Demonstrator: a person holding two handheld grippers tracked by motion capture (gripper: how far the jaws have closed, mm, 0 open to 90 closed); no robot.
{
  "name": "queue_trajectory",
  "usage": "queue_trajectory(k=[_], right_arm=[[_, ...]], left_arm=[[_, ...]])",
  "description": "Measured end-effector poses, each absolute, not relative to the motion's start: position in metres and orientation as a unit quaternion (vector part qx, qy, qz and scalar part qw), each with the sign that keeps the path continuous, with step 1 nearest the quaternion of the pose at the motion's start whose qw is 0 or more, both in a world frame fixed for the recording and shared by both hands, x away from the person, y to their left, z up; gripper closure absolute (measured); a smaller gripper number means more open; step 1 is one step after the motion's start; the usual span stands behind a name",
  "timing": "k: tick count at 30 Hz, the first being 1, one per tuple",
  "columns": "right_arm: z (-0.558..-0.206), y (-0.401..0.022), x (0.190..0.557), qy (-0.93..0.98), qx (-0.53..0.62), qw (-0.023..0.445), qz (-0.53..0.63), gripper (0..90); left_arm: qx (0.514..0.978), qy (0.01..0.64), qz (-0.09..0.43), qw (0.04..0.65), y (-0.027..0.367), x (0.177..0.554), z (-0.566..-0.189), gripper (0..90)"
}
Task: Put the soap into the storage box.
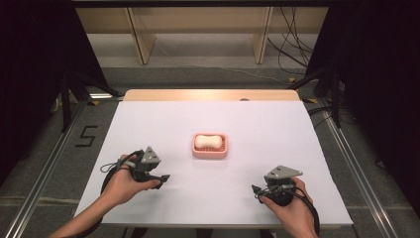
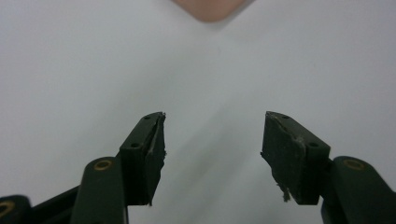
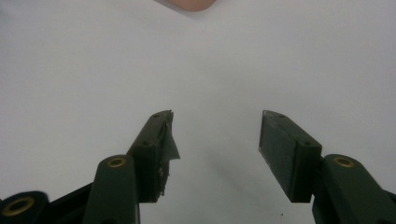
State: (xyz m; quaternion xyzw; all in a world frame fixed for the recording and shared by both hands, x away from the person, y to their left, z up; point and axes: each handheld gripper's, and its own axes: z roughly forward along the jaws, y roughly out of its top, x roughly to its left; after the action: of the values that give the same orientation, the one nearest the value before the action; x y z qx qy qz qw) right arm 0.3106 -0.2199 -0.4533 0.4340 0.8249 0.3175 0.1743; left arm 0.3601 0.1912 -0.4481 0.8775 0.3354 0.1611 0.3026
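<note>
A pink soap dish (image 1: 210,146) sits at the middle of the white table cover and holds a white bar of soap (image 1: 208,141). My left gripper (image 1: 162,180) rests low at the front left, pointing right toward the dish and well short of it. Its jaws (image 2: 215,122) stand open with only bare cover between them, and a corner of the pink dish (image 2: 210,9) shows at the top edge. My right gripper (image 1: 256,191) lies at the front right, pointing left. It is open (image 3: 215,119) and holds nothing, with the pink dish (image 3: 187,3) far ahead.
The white cover (image 1: 148,119) spreads over a wooden table (image 1: 208,94), whose bare strip shows at the far edge. Metal rails (image 1: 47,163) run along both sides on the floor. Cables (image 1: 292,44) and wooden frame legs stand beyond the table.
</note>
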Motion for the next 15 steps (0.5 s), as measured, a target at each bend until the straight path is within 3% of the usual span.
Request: queue_trajectory(k=[15], right_arm=[[-0.453, -0.218, 0.311, 0.825, 0.435, 0.171, 0.318, 44.5]], left_arm=[[0.844, 0.405, 0.144, 0.321, 0.235, 0.316, -0.466, 38.6]])
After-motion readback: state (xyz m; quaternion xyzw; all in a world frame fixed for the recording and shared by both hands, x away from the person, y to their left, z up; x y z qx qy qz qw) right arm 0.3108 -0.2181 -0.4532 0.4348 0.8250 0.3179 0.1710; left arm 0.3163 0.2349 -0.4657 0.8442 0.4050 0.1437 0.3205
